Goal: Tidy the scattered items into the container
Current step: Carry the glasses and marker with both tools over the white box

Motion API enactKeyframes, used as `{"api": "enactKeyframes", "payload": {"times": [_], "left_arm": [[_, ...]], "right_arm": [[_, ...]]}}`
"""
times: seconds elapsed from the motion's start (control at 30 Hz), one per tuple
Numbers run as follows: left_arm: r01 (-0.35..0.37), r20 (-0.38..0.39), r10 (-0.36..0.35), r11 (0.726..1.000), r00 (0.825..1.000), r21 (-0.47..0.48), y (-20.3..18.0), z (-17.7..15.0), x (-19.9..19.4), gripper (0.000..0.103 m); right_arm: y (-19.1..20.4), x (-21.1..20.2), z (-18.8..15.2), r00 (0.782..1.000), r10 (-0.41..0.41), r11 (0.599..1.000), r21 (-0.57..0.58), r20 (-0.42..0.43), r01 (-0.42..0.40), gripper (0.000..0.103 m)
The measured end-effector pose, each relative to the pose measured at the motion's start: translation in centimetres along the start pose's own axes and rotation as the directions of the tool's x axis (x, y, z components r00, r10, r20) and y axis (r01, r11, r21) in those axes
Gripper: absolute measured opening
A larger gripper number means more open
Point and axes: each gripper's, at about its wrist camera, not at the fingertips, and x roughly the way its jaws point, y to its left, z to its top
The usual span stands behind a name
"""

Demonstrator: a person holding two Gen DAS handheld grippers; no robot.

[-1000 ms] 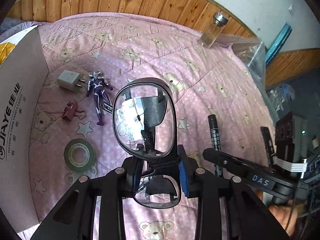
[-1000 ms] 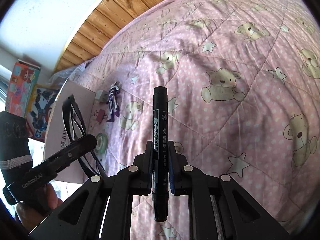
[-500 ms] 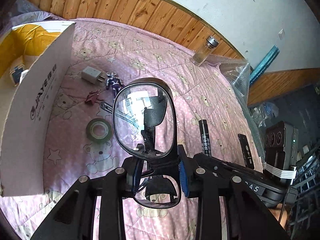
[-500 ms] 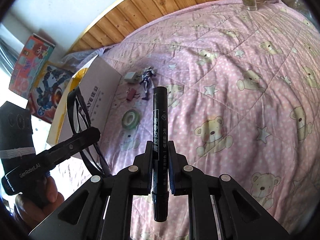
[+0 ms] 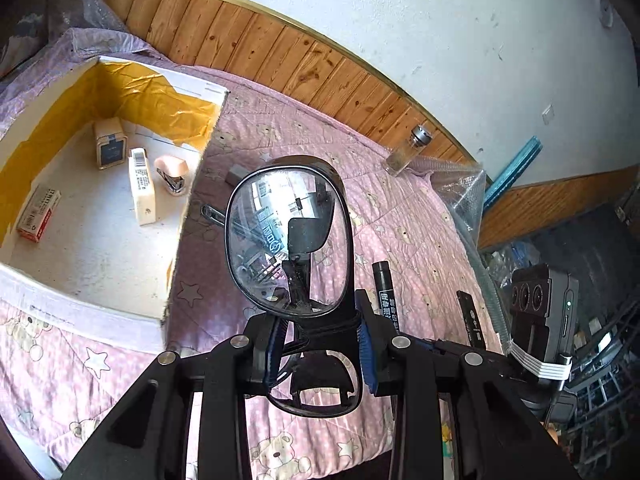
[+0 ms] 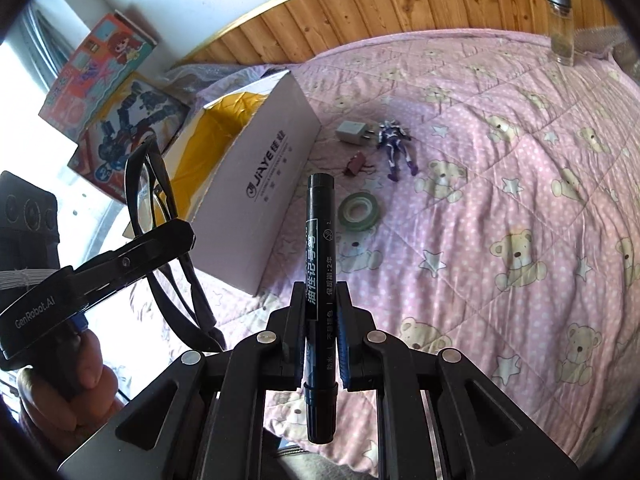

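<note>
Left wrist view: the left gripper [image 5: 318,340] is clamped on a pair of black-framed glasses [image 5: 288,240], pinched at the bridge so one lens sticks up in front of the camera. It's held above the pink bear-print bedspread [image 5: 400,216], just beside the near right corner of the open white box [image 5: 176,240]. On the box floor there's a red packet [image 5: 38,220], a white eraser-like block [image 5: 142,192], a small pink stapler [image 5: 172,172] and a little dark-labelled box [image 5: 111,148]. A glass jar [image 5: 408,152] stands at the bedspread's far edge.

Right wrist view: the right gripper [image 6: 318,340] has its fingers closed snug on a black marker [image 6: 318,264], pointing upright. Still lying on the bedspread next to the box's long side: a green tape roll [image 6: 359,212], a purple action figure [image 6: 396,144], a white charger plug [image 6: 352,132] and a dark red binder clip [image 6: 356,163].
</note>
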Motion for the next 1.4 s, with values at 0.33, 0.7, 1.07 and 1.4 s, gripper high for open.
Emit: {"api": "enactKeyframes", "payload": {"times": [0.33, 0.7, 1.07, 1.4], "left_arm": [[0.003, 0.076, 0.000, 0.999, 0.997, -0.039, 2.9, 0.4, -5.2, 0.033], [0.011, 0.161, 0.007, 0.994, 0.987, -0.108, 6.7, 2.6, -9.7, 0.033], [-0.016, 0.205, 0.047, 0.989, 0.978, -0.150, 9.3, 6.2, -11.0, 0.033], [-0.087, 0.161, 0.114, 0.982, 0.980, -0.167, 11.7, 9.3, -9.9, 0.033]], "right_arm": [[6.2, 0.6, 1.6, 1.000, 0.022, 0.993, -0.116, -0.015, -0.023, 0.013], [11.9, 1.6, 4.4, 0.998, 0.061, 0.975, -0.212, -0.030, -0.066, 0.013], [15.4, 3.8, 6.9, 0.996, 0.066, 0.958, -0.276, -0.055, -0.079, 0.014], [17.6, 6.4, 8.6, 0.997, 0.033, 0.945, -0.323, -0.070, -0.054, 0.014]]}}
